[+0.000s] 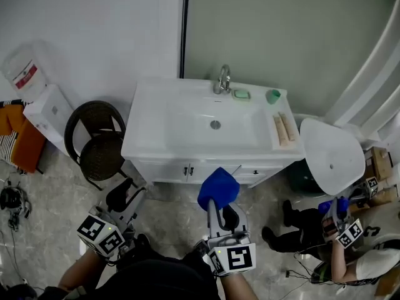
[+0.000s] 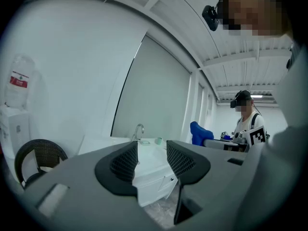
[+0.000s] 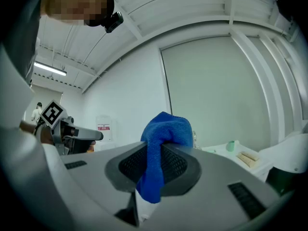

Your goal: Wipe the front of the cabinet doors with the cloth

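Note:
The white vanity cabinet (image 1: 206, 136) stands ahead of me, its doors (image 1: 187, 170) facing me under the sink. My right gripper (image 1: 220, 200) is shut on a blue cloth (image 1: 218, 189), held just in front of the doors at their middle. In the right gripper view the cloth (image 3: 162, 148) bulges above the jaws and hangs down between them at the right gripper (image 3: 156, 166). My left gripper (image 1: 123, 199) is low at the left, short of the cabinet, open and holding nothing. The left gripper (image 2: 152, 160) frames the cabinet's corner (image 2: 155, 182) in its gap, with the cloth (image 2: 199, 132) off to the right.
A dark wicker chair (image 1: 97, 144) stands left of the cabinet, with a water dispenser (image 1: 45, 108) beyond it. A faucet (image 1: 222, 80), green cup (image 1: 273, 95) and tubes (image 1: 284, 129) sit on the sink top. A white oval basin (image 1: 332, 155) and another person (image 1: 350, 258) are at the right.

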